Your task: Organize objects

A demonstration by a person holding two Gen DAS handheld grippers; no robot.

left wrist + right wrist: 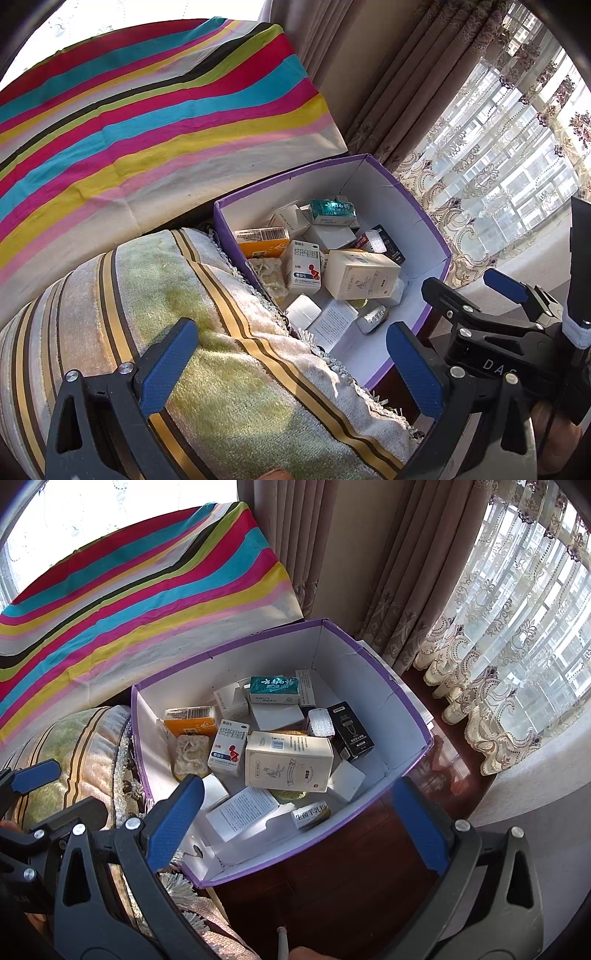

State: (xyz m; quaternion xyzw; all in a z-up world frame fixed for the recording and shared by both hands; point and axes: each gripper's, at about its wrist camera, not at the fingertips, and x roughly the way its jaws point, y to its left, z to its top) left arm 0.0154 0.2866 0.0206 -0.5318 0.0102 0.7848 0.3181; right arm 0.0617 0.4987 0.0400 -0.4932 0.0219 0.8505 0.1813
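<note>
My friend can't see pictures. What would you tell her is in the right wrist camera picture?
A purple box with white inside walls sits on a dark wooden table, full of jumbled medicine boxes. The open, empty right gripper hangs over its near edge. A rainbow-striped cloth lies behind, and lace curtains hang at right.

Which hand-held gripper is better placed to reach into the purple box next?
Right, probably. The right hand-held gripper hangs open directly over the purple box and its packets. The left hand-held gripper, also open, sits over the striped cushion beside it.

Bright window daylight, sharp, fisheye-warped edges.
</note>
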